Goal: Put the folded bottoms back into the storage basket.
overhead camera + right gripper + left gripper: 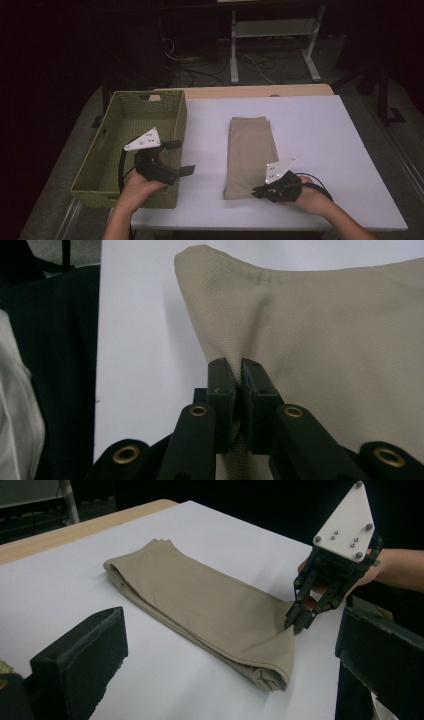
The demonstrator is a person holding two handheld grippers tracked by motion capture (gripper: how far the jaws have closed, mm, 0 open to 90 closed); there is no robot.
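A white tabletop (320,150) is seen from above, with a folded beige cloth (250,155) laid lengthwise near its middle and an olive woven basket (95,170) at its left edge, well apart from the cloth. The right gripper (257,192) is held low at the near right corner of the cloth; in the right gripper view its jaws are pressed together with a pinch of the beige fabric caught between them. In the left gripper view the same corner is shown slightly gathered where it is gripped. The left gripper (182,157) is held over the basket's right rim, its jaws spread wide with nothing between them.

The step in hand is judged to be the taking hold of the cloth's near end, most likely so that it can be folded again or carried to the basket. For the next move, the pinch would need to be kept firm while the corner is raised, and the free gripper would probably be wanted at the opposite near corner so that the layers are not pulled askew.

Bare table is left on the right and beyond the cloth; the near table edge lies close below the gripped corner, so little room is offered towards the person
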